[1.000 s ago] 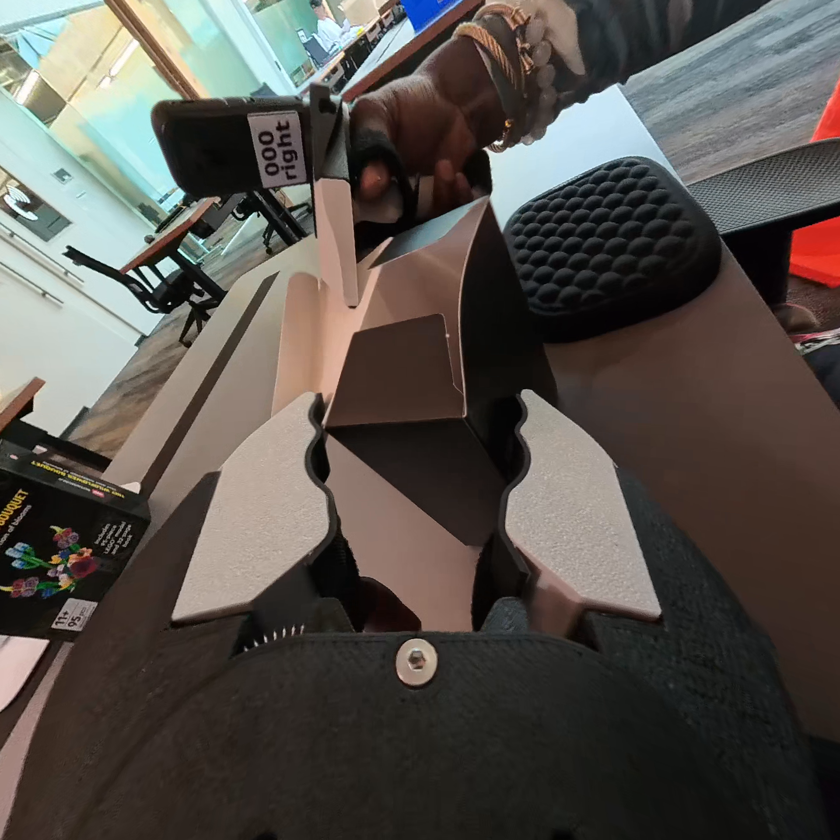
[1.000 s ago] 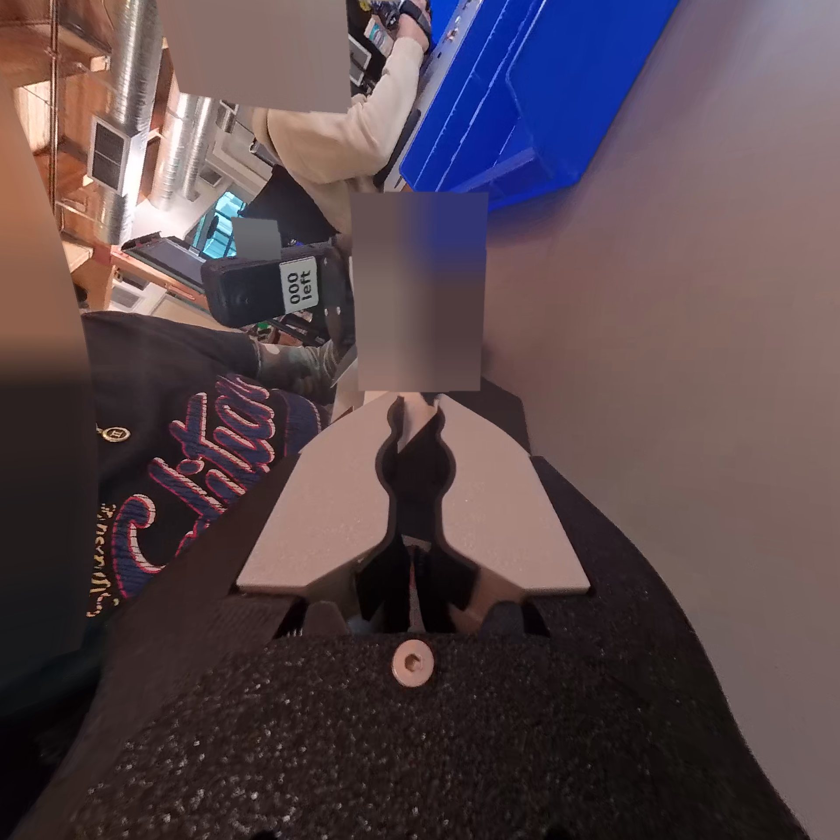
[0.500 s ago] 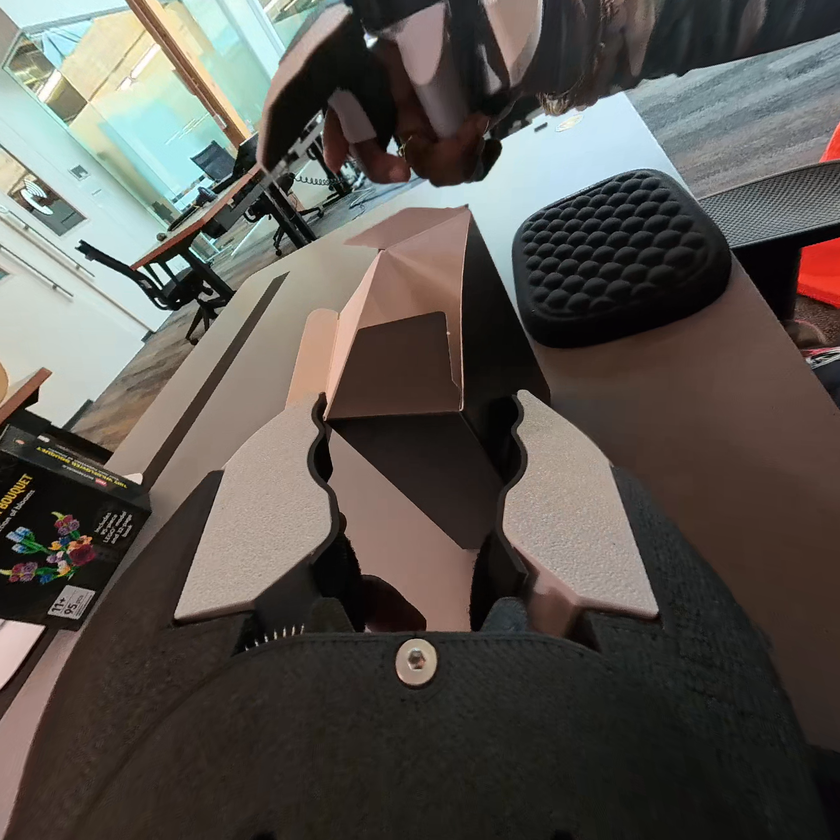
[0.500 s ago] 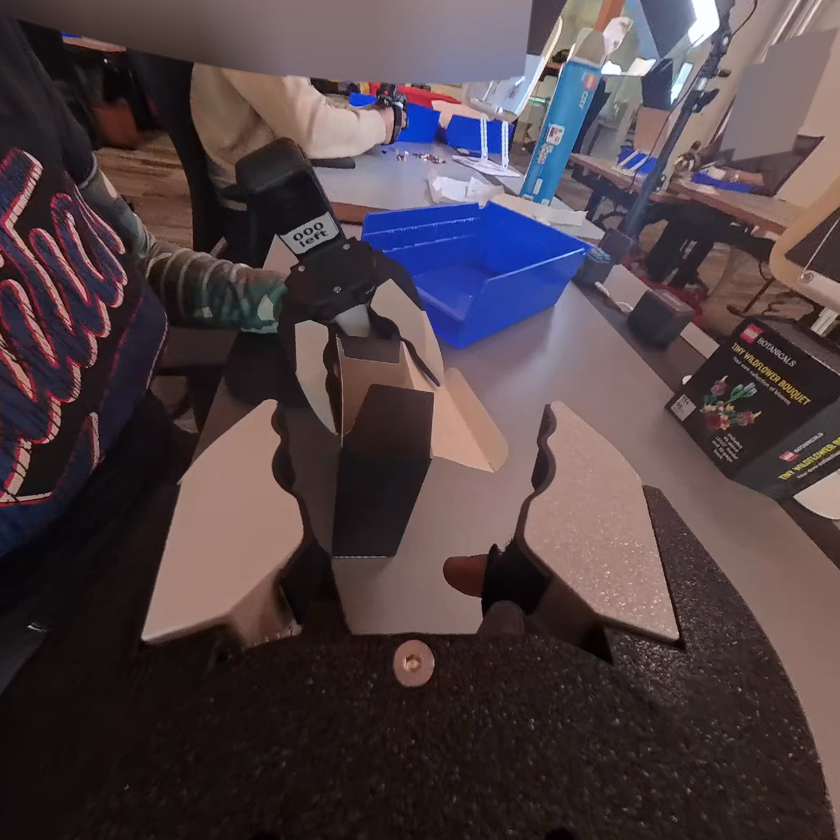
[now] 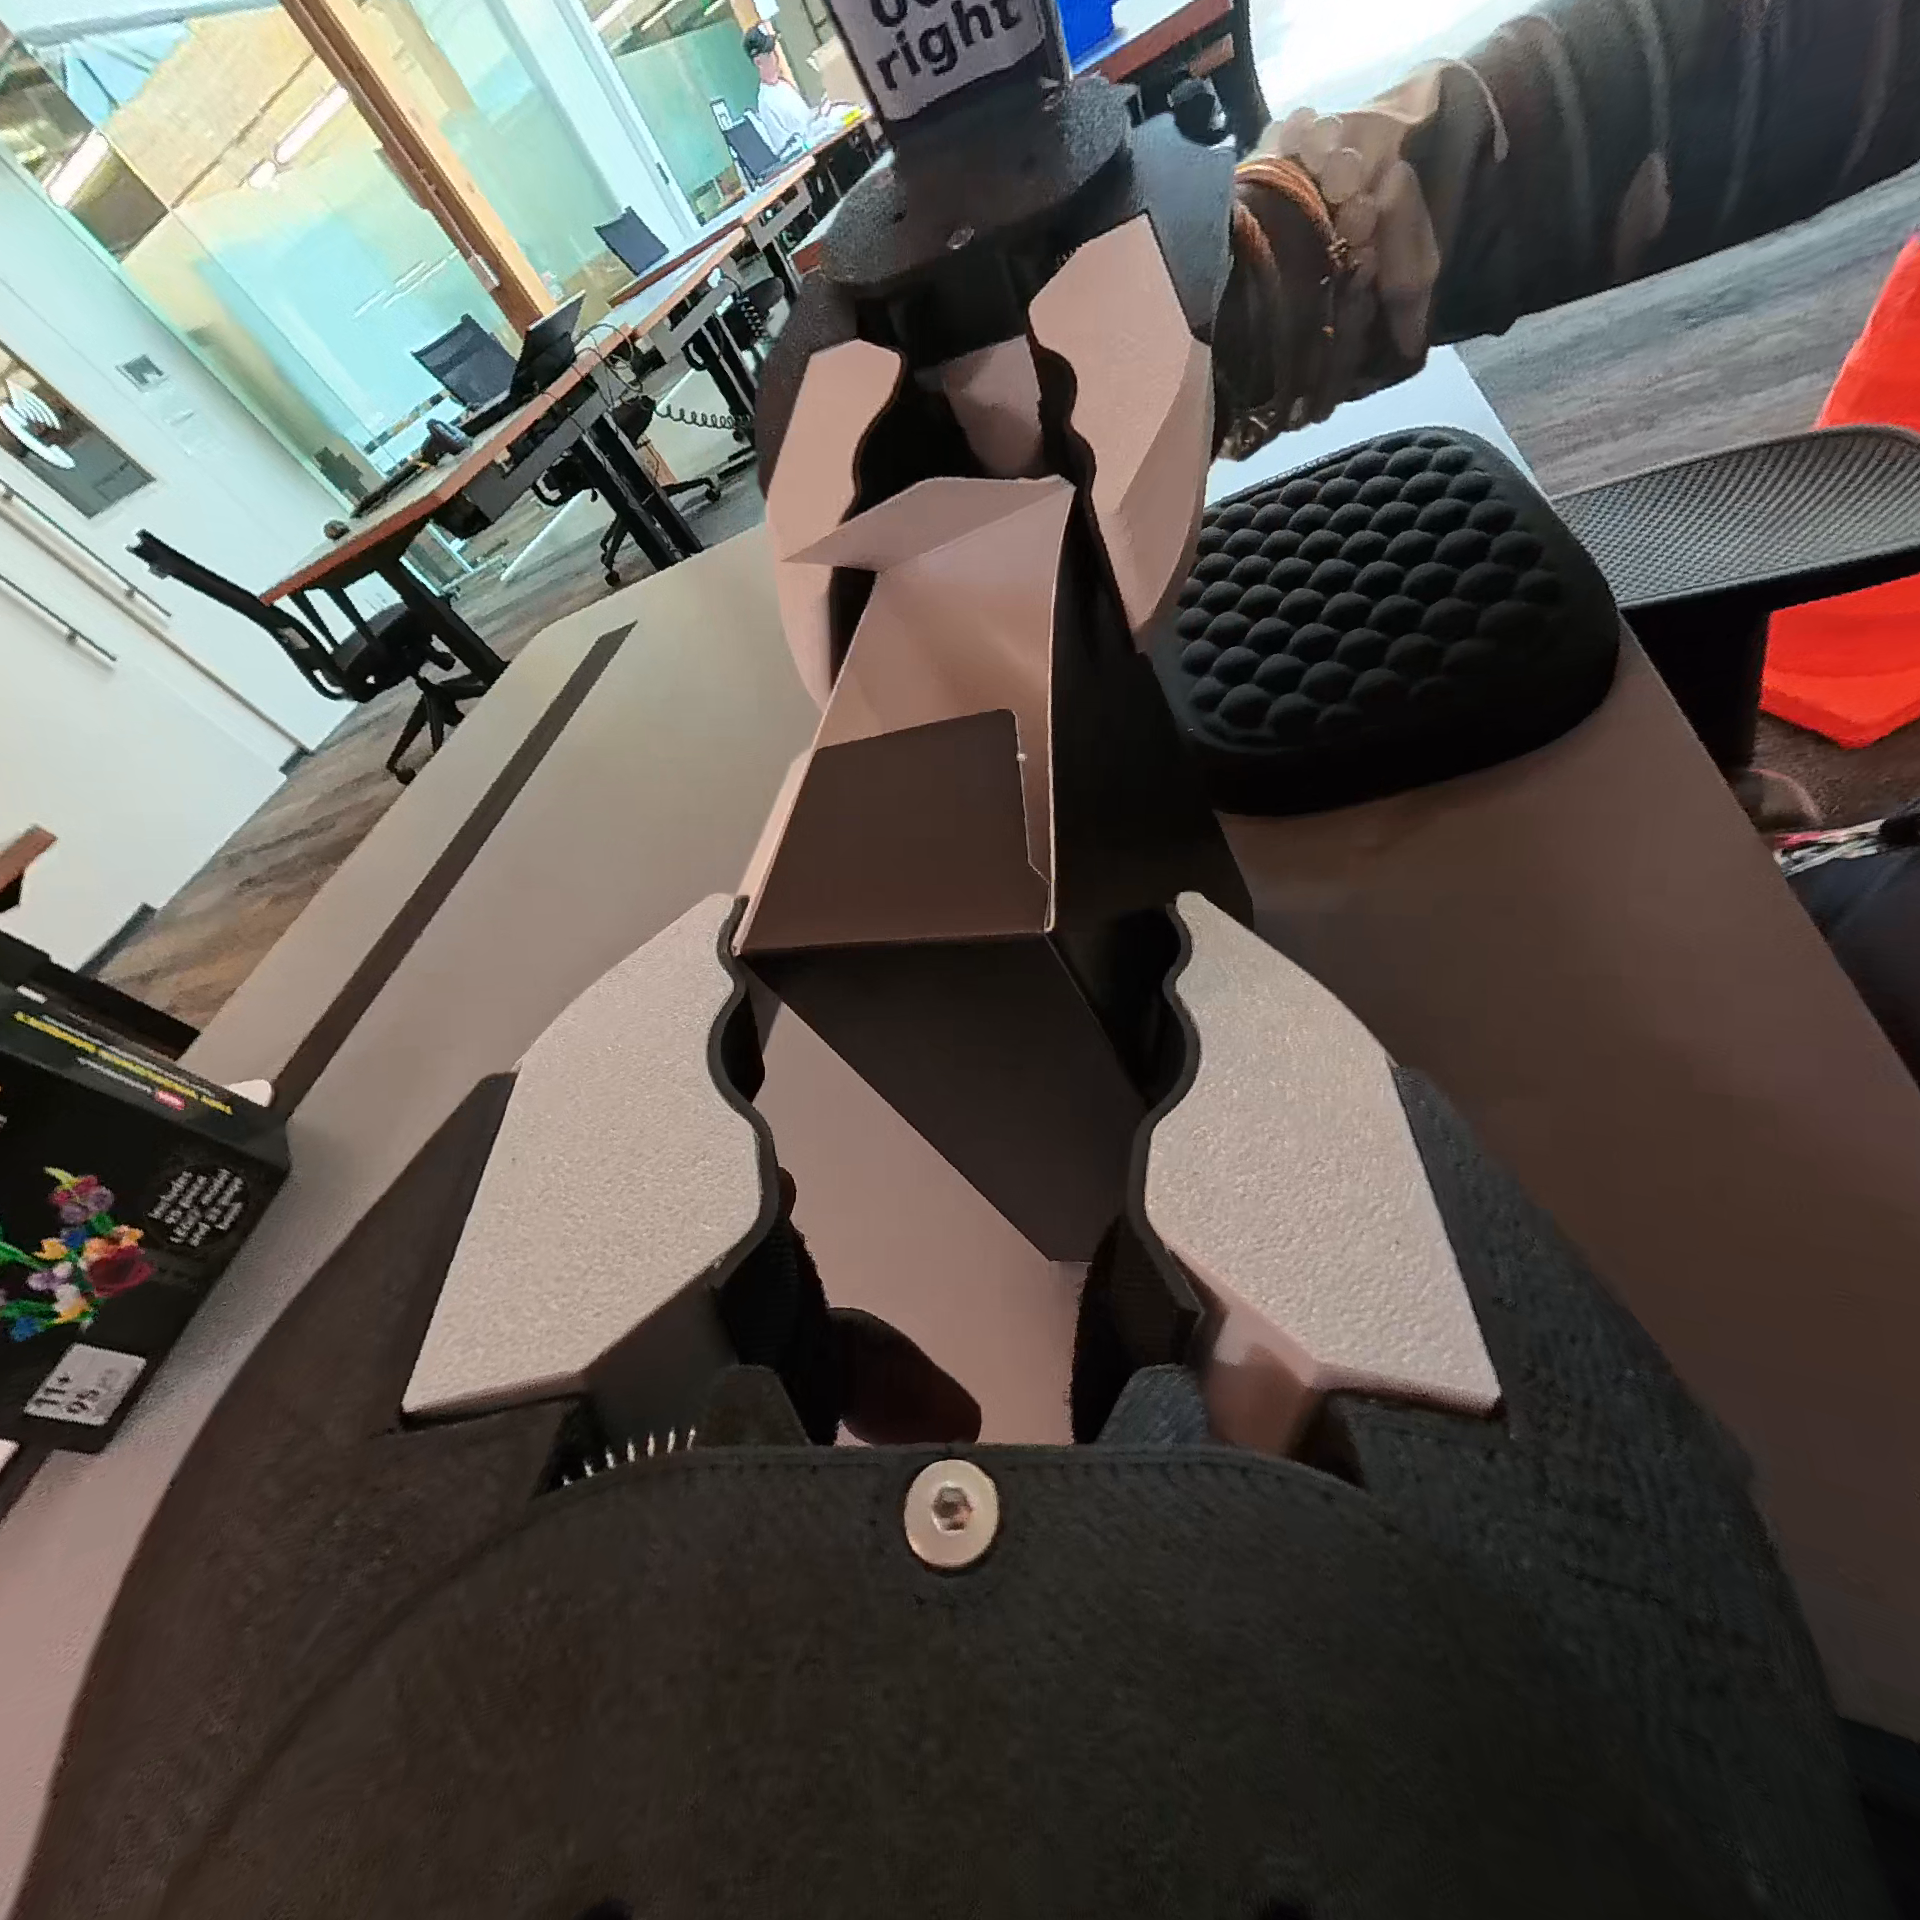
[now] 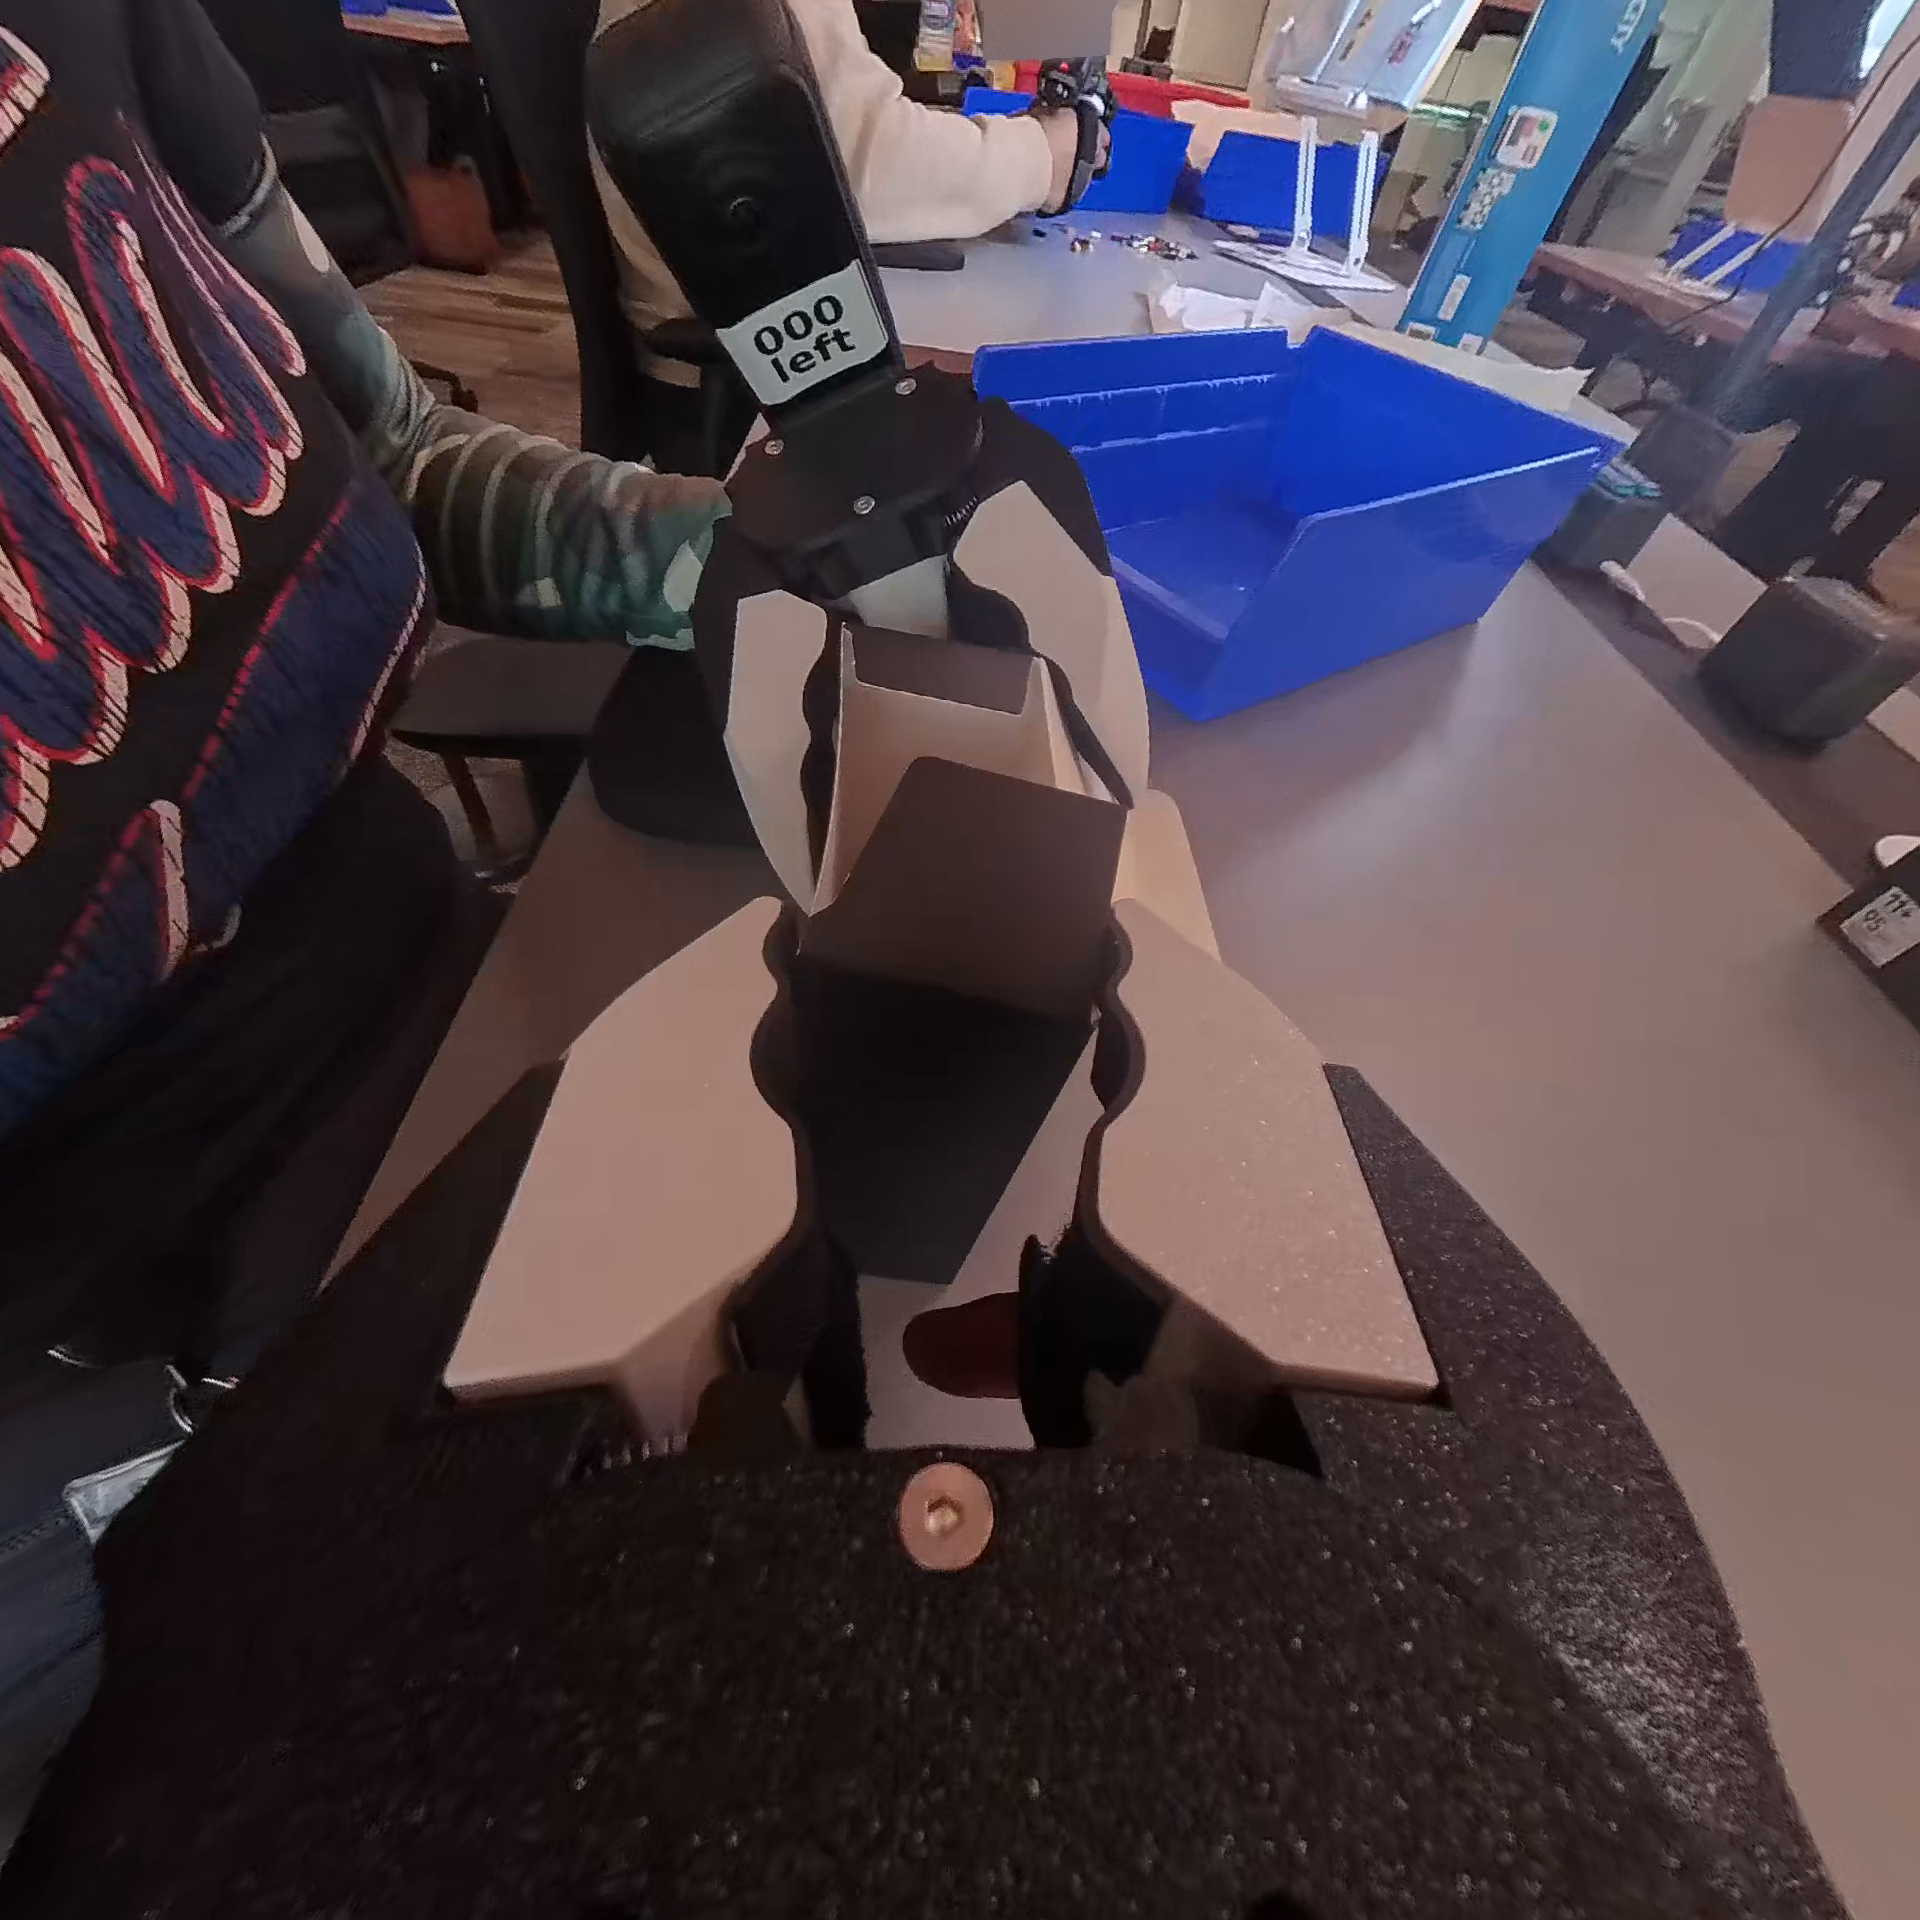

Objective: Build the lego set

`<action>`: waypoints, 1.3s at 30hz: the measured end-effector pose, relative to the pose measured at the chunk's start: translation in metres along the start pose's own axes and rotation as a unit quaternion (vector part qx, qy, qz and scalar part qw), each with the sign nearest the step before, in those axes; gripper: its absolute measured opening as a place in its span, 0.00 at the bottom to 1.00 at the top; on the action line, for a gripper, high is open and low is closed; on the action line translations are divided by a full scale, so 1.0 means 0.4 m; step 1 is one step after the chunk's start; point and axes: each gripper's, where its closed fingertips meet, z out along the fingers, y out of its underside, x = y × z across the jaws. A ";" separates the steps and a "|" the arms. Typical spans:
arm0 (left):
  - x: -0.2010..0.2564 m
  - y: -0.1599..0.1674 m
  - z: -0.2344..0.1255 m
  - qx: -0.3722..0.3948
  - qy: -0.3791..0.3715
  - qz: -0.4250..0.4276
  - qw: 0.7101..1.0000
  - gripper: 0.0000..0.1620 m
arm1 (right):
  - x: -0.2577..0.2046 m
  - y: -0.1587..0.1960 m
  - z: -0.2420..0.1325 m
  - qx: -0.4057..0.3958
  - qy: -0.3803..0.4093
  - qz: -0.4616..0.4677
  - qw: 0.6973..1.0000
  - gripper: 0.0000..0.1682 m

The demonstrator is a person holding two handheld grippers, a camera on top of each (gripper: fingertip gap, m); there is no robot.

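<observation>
A black cardboard lego box [image 5: 925,1049] with open flaps at both ends is held above the grey table [image 5: 1507,1039] between both grippers. My left gripper [image 5: 951,935] is shut on its near end. My right gripper [image 5: 977,436] faces it from the far side, with its fingers around the far end and its pale flaps. In the right wrist view my right gripper [image 6: 948,925] is shut on the box [image 6: 966,862], and my left gripper [image 6: 914,644] holds the opposite end. The inside of the box is hidden.
A second black box with a flower picture [image 5: 104,1195] lies at the table's left; its corner shows at the right edge of the right wrist view [image 6: 1881,914]. A blue bin [image 6: 1351,520] and a small dark block [image 6: 1808,665] stand on the table. A black padded chair armrest [image 5: 1382,623] is beside the table edge. Spacing between my two grippers at the tips: around 4 cm.
My right gripper let go of a flap, opened, turned to face the box and closed around its far end. My left gripper kept its hold and hardly moved.
</observation>
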 end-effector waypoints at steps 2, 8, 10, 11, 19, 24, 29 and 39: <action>-0.003 0.002 0.000 -0.002 -0.001 -0.022 1.000 0.47 | -0.002 0.000 0.000 0.002 -0.003 0.007 1.000 0.32; 0.007 0.008 0.001 -0.005 0.018 -0.062 0.998 0.41 | -0.011 -0.002 -0.001 0.016 0.002 -0.003 1.000 0.32; 0.015 0.005 0.000 -0.003 0.026 -0.058 0.998 0.39 | -0.006 -0.001 -0.005 0.017 0.008 -0.005 1.000 0.33; 0.017 0.005 0.000 -0.004 0.028 -0.054 0.998 0.39 | -0.004 -0.001 -0.007 0.020 0.006 -0.004 1.000 0.34; 0.015 0.009 -0.006 -0.003 0.027 -0.052 0.998 0.39 | -0.016 0.032 0.001 -0.004 -0.014 -0.015 1.000 0.34; 0.003 0.021 -0.010 -0.007 0.022 -0.077 0.997 0.53 | -0.025 0.030 0.003 0.014 -0.022 -0.015 1.000 0.32; 0.035 0.022 -0.012 0.008 0.072 -0.090 0.993 0.37 | -0.023 0.029 0.004 0.018 -0.020 -0.015 1.000 0.32; 0.020 0.030 -0.008 0.000 0.046 -0.101 0.994 0.35 | -0.029 0.035 0.025 0.032 -0.025 0.010 0.999 0.32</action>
